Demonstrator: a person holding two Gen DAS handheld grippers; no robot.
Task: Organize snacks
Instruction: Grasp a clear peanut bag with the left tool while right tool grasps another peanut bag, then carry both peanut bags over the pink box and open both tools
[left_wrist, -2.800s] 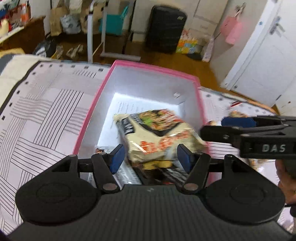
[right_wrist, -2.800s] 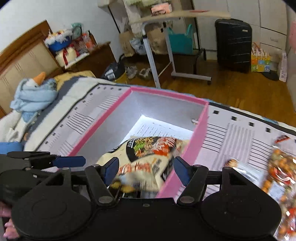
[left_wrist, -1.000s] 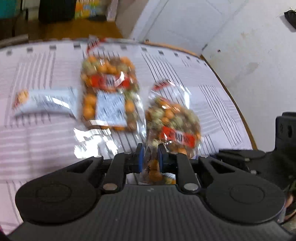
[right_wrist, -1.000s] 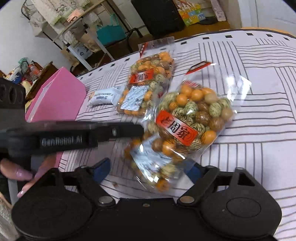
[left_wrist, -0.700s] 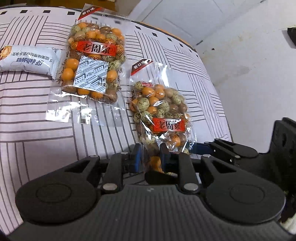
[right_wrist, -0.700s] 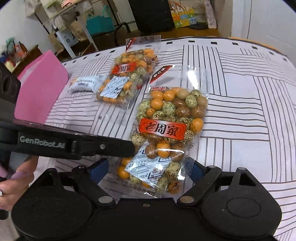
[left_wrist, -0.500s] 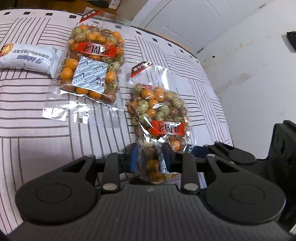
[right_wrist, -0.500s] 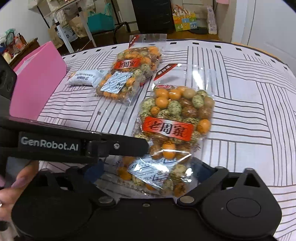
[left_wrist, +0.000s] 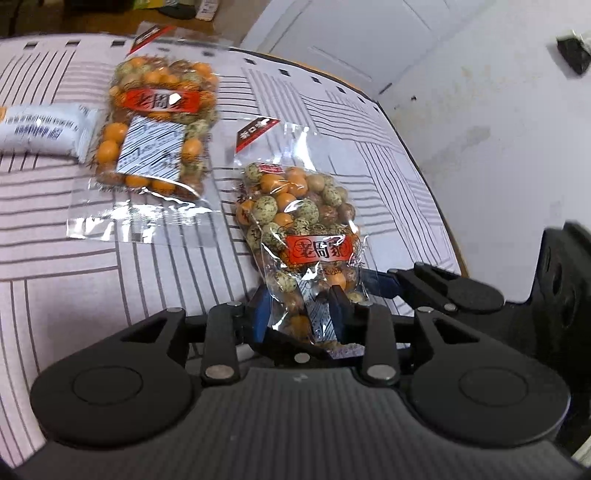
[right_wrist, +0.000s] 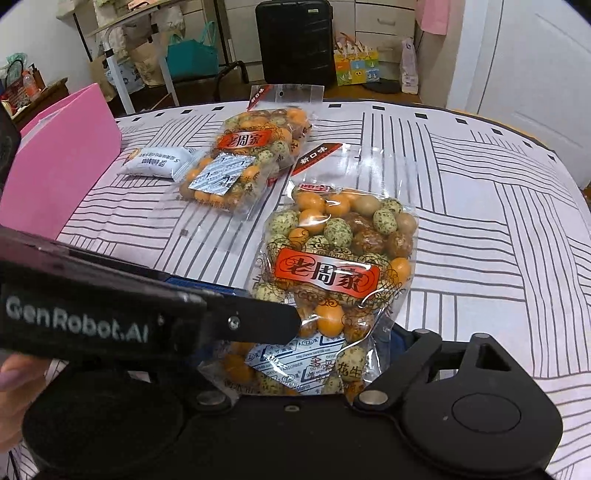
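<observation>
Orange, speckled-green and brown nuts in clear bags with red labels; white packet; pink box; white cloth, black-striped blocks.

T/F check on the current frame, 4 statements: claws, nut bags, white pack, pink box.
1. The left claw is shut on the near nut bag. True.
2. The far nut bag sits inside the pink box. False: it lies on the striped cloth, outside the box.
3. The white snack pack lies between the pink box and the far nut bag. True.
4. The right claw grips the white snack pack. False: it sits around the near nut bag's lower end; its closure is unclear.
</observation>
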